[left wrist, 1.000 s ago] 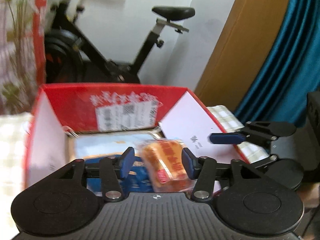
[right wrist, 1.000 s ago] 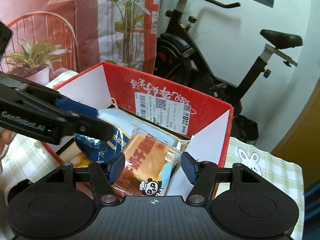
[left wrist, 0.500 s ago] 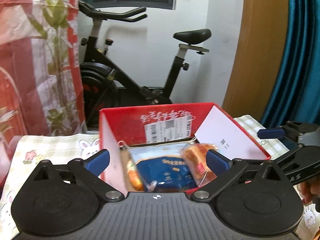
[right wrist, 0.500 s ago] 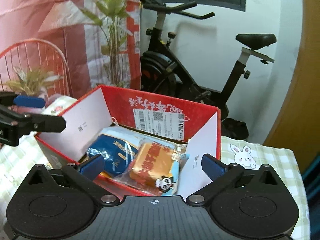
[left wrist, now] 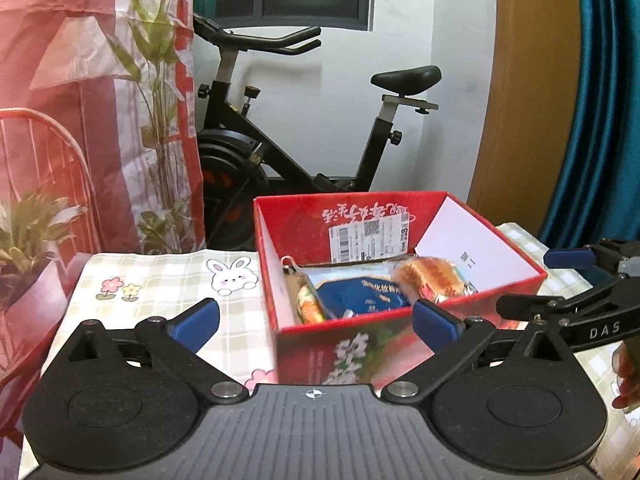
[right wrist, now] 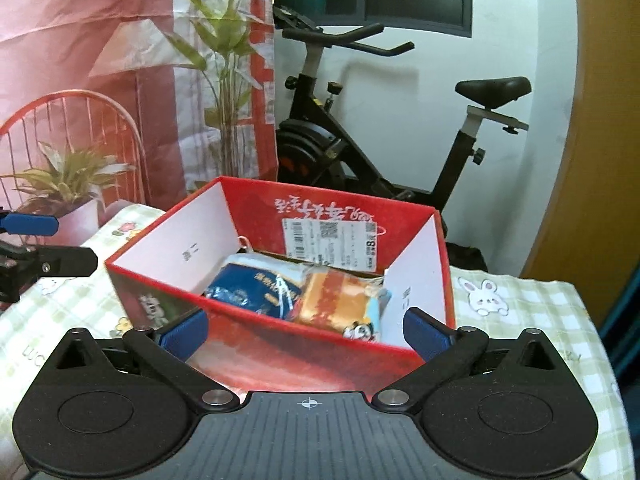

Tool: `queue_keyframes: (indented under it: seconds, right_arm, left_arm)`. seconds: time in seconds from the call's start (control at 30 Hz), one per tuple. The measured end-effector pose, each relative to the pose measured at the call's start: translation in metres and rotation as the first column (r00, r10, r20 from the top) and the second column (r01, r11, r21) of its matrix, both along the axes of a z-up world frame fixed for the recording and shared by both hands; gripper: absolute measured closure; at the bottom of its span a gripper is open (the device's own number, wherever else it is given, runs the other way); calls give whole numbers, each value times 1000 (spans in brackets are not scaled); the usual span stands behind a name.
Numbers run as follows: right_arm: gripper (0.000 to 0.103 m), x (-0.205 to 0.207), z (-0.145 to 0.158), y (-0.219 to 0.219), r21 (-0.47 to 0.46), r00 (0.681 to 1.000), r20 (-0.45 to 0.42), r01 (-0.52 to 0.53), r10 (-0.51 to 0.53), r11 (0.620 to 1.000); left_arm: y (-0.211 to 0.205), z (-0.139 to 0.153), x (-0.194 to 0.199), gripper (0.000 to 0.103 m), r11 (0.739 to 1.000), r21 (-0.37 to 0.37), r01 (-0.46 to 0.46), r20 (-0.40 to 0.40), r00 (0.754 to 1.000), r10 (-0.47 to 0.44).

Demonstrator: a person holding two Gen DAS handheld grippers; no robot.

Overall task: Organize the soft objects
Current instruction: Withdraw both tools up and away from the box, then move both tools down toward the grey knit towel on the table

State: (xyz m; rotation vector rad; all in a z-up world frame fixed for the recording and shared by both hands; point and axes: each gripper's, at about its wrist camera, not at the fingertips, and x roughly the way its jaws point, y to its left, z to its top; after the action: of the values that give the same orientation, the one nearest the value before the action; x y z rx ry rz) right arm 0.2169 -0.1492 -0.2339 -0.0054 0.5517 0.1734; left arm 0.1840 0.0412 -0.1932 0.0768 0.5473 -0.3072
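Where the checked tablecloth (left wrist: 168, 284) runs toward the table's far edge, we see the red box (right wrist: 280, 344) standing open, its back wall close to that edge. Inside lie a blue packet (right wrist: 252, 288) toward its left wall and an orange bread packet (right wrist: 332, 300) beside it, touching, toward its right wall. Our left gripper (left wrist: 316, 320) is released, jaws spread wide with nothing between them, just short of the box's near wall. Our right gripper (right wrist: 306, 332) is likewise spread and empty. An exercise bike (left wrist: 280, 152) stands behind the table.
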Motion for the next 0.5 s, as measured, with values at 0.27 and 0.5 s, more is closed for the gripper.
queue_keyframes:
  seconds: [0.27,0.5]
  right_arm:
    - [0,-27,-6,4,42,1000,8,-5,4,999]
    - [0,-51,-18,6,52,1000,16,-15,14,999]
  left_arm:
    - [9,-9,-26,0,1000,-30,8,-5,1000,-8]
    - [18,-27,-51,0,999,-33,4,-14,1000,-4]
